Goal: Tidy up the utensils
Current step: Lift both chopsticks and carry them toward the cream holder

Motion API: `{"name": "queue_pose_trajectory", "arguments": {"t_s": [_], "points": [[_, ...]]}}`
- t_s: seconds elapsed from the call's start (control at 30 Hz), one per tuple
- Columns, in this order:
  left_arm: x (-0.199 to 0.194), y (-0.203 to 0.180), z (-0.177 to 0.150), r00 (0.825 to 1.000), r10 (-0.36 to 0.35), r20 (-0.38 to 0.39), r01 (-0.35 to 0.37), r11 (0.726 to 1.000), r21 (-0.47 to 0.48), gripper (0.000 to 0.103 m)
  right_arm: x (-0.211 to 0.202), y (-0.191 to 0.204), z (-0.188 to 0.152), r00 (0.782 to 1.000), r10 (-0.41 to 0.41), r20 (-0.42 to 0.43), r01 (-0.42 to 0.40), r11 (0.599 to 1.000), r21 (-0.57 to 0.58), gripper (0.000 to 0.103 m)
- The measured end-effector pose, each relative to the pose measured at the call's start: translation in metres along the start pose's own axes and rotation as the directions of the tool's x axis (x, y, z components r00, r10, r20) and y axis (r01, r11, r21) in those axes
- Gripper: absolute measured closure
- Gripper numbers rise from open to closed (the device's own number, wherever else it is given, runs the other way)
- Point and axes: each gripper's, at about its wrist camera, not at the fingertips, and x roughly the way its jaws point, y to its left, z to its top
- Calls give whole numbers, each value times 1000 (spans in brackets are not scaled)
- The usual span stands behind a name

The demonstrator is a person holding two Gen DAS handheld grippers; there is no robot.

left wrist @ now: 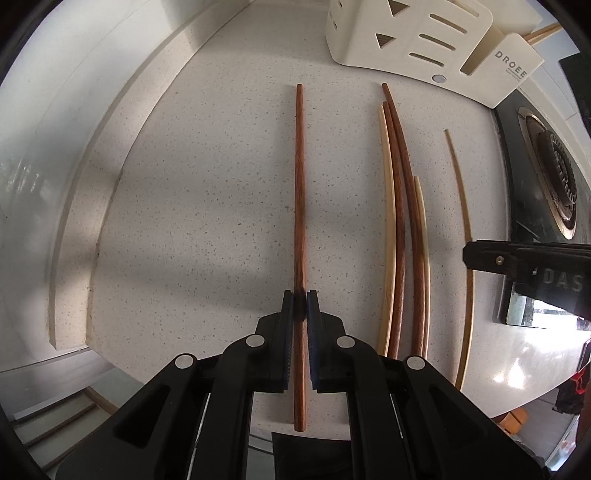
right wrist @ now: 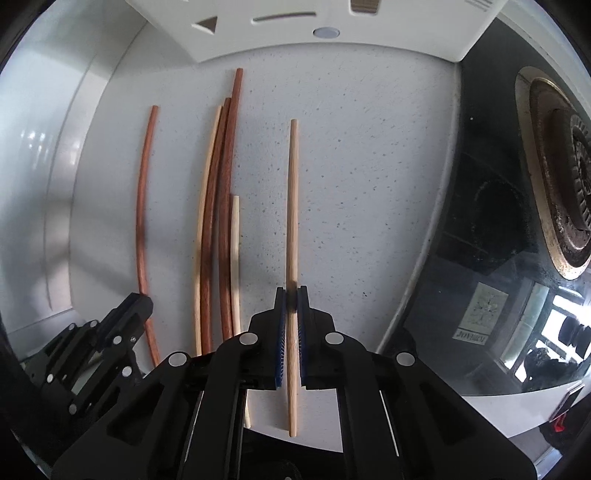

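So the speckled countertop (left wrist: 203, 184) takes up most of both shots; at the far edge sits the white slotted utensil holder (left wrist: 406, 33), and off to the right is the black stove top (right wrist: 498, 221) with its burner (right wrist: 565, 177); between those, a loose bunch of chopsticks (left wrist: 400, 221) lies flat, dark and pale ones mixed.

Left gripper (left wrist: 300, 295) is clamped on a dark chopstick (left wrist: 300, 177); right gripper (right wrist: 292, 291) is clamped on a pale chopstick (right wrist: 293, 206); both sticks point away toward the holder.

What could go wrong, I reckon: each stick is pinched well back from its tip, so the long front end could swing or pivot in the pads and miss a slot; the two tools are close, so they could bump; a low sweep could scatter the bunch.

View differences: the left wrist shows the holder's slots and label plus the right tool's flank; the right wrist shows much more of the stove and the left tool's side, but only the holder's bottom edge.
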Motion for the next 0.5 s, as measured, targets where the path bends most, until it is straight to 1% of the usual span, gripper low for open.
{"name": "queue_pose_trajectory", "arguments": {"t_s": [0.1, 0.27, 0.37, 0.5], "points": [[0, 1, 0, 1000, -10, 1, 10, 1000, -7, 97, -4, -2, -2, 1000, 12, 14, -12, 1000, 1, 96], [-3, 2, -6, 1000, -7, 18, 7, 1000, -6, 97, -11, -8, -10, 999, 18, 30, -18, 1000, 3, 96], [-8, 1, -10, 999, -15, 30, 15, 1000, -6, 97, -15, -11, -3, 999, 31, 33, -31, 999, 15, 96], [-15, 2, -12, 999, -18, 46, 18, 1000, -1, 97, -20, -16, -4, 998, 36, 54, -37, 999, 19, 96]]}}
